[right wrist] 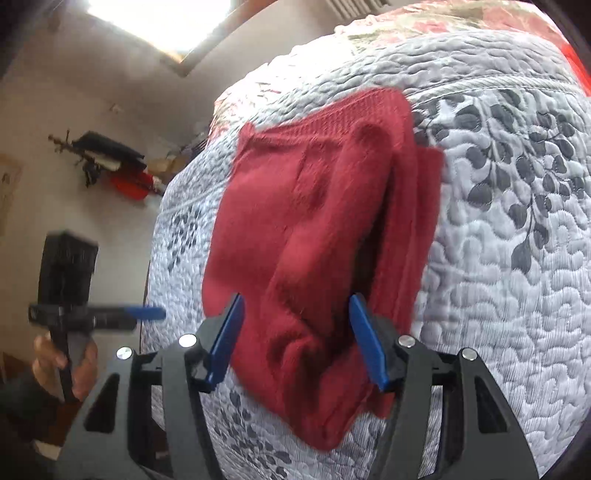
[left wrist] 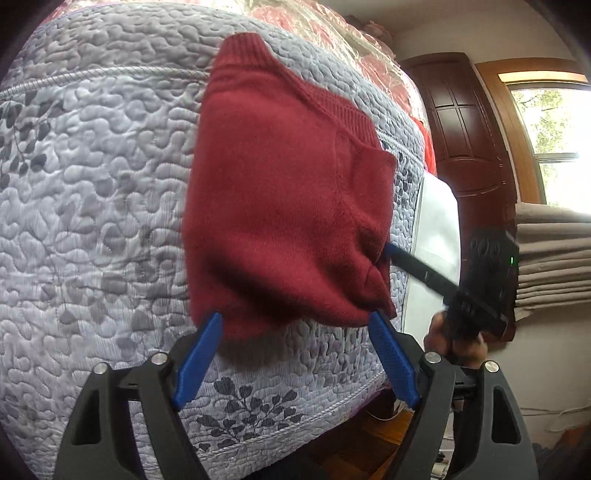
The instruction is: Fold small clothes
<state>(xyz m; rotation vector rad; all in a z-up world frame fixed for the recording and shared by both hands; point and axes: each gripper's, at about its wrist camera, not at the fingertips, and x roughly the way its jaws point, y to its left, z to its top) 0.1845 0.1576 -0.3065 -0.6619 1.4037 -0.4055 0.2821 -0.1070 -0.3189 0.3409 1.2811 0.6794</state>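
A dark red knit garment [left wrist: 280, 192] lies folded in a thick rectangle on the grey quilted bedspread [left wrist: 92, 184], ribbed hem at the far end. My left gripper [left wrist: 297, 319] is open, its blue fingertips [left wrist: 216, 325] at the garment's near edge with nothing pinched. The right wrist view shows the same garment [right wrist: 303, 221] with stacked layers along its right side. My right gripper [right wrist: 297, 299] is open and straddles the near end of the fold. From the left wrist view, the right gripper's blue tip [left wrist: 393, 253] touches the garment's right edge. The left gripper [right wrist: 147, 313], held in a hand [right wrist: 62, 362], hovers left of the garment.
The bed's corner drops off just below the garment, with wooden floor [left wrist: 369, 439] beneath. A white sheet [left wrist: 436, 229], a dark wooden door [left wrist: 461, 147], a window [left wrist: 546, 140] and stacked beige fabric [left wrist: 554, 258] lie to the right. Plastic-wrapped red floral bedding [left wrist: 332, 29] sits behind.
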